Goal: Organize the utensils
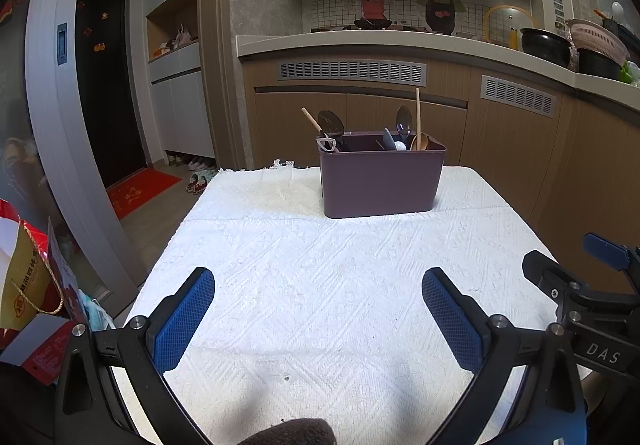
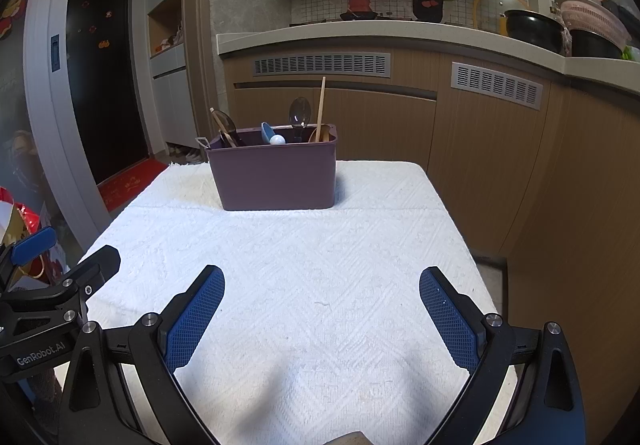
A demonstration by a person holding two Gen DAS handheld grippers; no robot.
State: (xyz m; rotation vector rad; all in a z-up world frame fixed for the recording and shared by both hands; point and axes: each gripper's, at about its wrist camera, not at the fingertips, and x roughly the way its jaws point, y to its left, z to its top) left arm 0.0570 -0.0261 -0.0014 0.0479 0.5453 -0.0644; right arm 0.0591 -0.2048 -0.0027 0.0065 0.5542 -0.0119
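Covering the desk [image 1: 500,205], a white textured cloth [image 1: 320,285] holds a purple utensil caddy [image 1: 380,181] before wood kitchen cabinets [image 1: 520,149]; both grippers' [image 1: 318,309] [image 2: 322,309] jaws stand apart, empty.

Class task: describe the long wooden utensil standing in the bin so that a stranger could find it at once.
On the white tablecloth stands a purple bin. At its right end a wooden spoon stands bowl-down. Its pale, thin handle rises higher than every other utensil there.
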